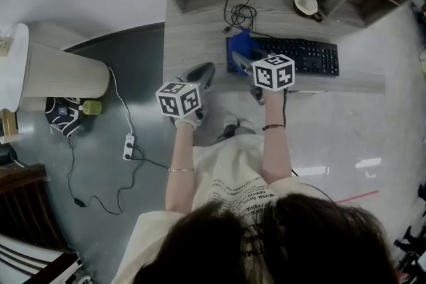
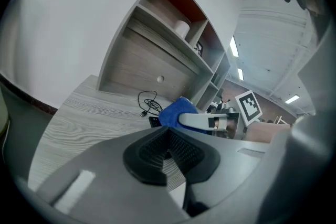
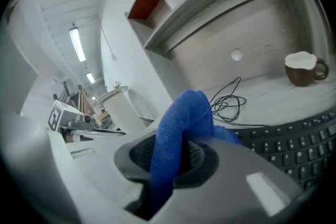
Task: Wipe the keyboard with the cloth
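So far the pickup looks done: the right gripper (image 3: 173, 157) is clamped on the bunched blue microfibre cloth (image 3: 184, 113), a thick fold of which stands up between its two jaws and spills over them. In the head view that cloth sits at the left end of the flat black computer keyboard (image 1: 303, 55), covering its corner. Whether it presses on the keys or hangs just above them I cannot tell. Nearly the whole row of keys stretches bare to the right of the cloth, and nothing shows which of them, if any, have been wiped. My judgement is that the wiping is at its very beginning, or at one end of a stroke, with the length of the keyboard left to cover.

The right forearm reaches straight out from the person to the front edge of the pale grey wood-grain desk (image 1: 200, 36), with the gripper angled forward and a little left, so its jaws point at the keyboard's left end. The left gripper (image 2: 168, 139) has its jaw tips together with nothing between them. It hangs over the desk's front edge, well left of the keyboard, aimed across the bare wood toward the cloth and taking no part in the work. Behind the keyboard lie a loose coil of thin black cable (image 3: 228, 102) and a brown mug with a white inside (image 3: 303, 68), both clear of the cloth
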`<state>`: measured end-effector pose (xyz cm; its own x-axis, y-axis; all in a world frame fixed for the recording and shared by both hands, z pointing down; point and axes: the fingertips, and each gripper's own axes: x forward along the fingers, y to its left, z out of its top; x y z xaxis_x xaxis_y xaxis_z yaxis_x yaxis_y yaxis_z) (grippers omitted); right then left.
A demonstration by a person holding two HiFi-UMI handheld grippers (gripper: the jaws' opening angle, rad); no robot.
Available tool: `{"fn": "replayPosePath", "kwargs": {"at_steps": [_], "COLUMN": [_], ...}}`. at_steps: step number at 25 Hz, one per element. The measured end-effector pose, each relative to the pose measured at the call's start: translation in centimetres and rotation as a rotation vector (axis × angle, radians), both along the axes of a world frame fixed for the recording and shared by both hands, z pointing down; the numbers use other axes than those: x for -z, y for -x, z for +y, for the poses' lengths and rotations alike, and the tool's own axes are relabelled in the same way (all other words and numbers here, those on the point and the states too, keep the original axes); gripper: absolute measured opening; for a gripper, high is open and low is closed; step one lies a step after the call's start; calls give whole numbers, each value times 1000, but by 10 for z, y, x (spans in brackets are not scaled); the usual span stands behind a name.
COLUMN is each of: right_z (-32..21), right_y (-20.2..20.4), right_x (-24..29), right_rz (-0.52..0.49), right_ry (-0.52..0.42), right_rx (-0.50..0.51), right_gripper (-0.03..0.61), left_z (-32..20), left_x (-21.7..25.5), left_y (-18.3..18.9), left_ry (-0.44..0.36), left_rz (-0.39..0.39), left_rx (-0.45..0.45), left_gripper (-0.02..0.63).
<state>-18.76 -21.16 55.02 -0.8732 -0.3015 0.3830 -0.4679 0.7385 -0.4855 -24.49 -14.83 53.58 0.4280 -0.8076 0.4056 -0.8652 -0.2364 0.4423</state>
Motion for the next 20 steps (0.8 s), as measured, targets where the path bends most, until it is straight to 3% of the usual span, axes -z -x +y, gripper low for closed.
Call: {"fn": "replayPosePath", "kwargs": {"at_steps": [20], "right_z": [16], "right_y": [37], "right_x": [4], "right_rz": [-25], "right_ry": [26], "right_rx": [149], "right_gripper": [52], "left_z": [12], "left_x": [7], "left_y": [27], "left_ry": [-37], "left_rz": [9], "left_rx": [140], "left_gripper": [-3]}}
